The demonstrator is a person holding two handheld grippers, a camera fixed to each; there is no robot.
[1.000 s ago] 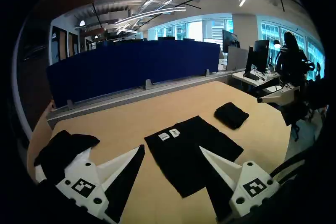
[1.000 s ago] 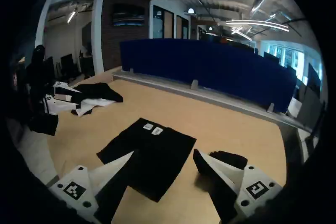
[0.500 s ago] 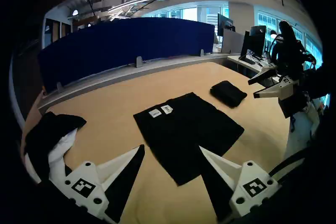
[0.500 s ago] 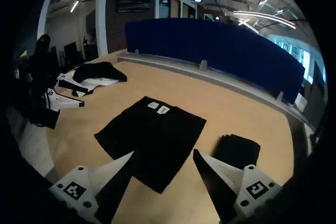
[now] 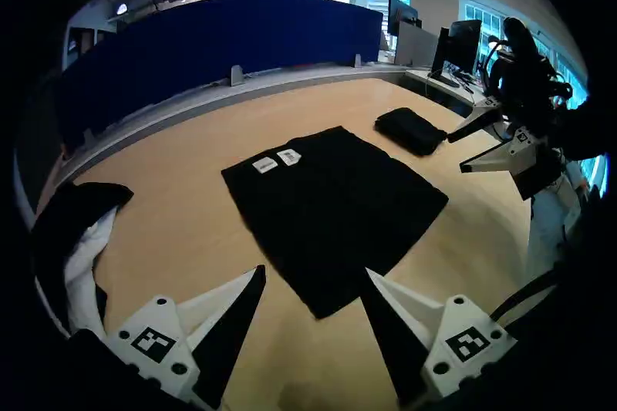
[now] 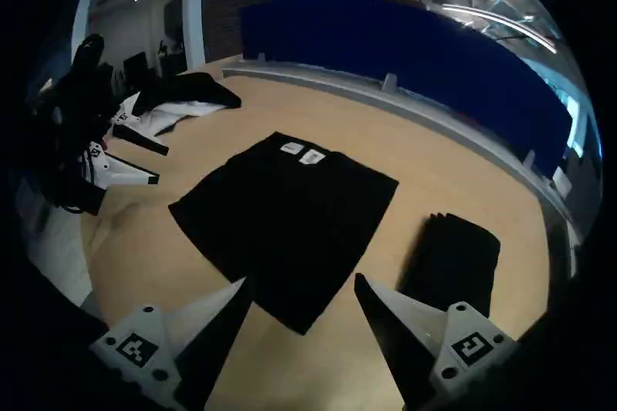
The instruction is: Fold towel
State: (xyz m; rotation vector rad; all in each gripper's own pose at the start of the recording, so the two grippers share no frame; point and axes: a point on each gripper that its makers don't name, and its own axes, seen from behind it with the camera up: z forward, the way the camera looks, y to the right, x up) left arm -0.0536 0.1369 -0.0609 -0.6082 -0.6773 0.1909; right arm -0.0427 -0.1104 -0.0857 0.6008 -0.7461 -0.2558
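Observation:
A black towel (image 5: 332,203) (image 6: 285,210) lies spread flat on the light wooden table (image 5: 193,180), with two white tags near its far edge. My left gripper (image 5: 312,295) hangs open above the towel's near edge, nothing between its fingers. My right gripper (image 6: 301,299) is open too, over the towel's near corner on its side. In the left gripper view the right gripper (image 5: 493,137) shows at the far right, held by a person. In the right gripper view the left gripper (image 6: 135,156) shows at the far left.
A folded black towel (image 5: 410,130) (image 6: 455,261) rests on the table beside the spread one. A heap of black and white cloth (image 5: 69,249) (image 6: 177,99) lies at the other end. A blue partition (image 5: 216,33) runs along the table's far edge. Desks with monitors (image 5: 463,41) stand beyond.
Both grippers have tilted downward and come closer over the table, so the spread towel looks larger and nearer. Both stay open. The cloths have not moved.

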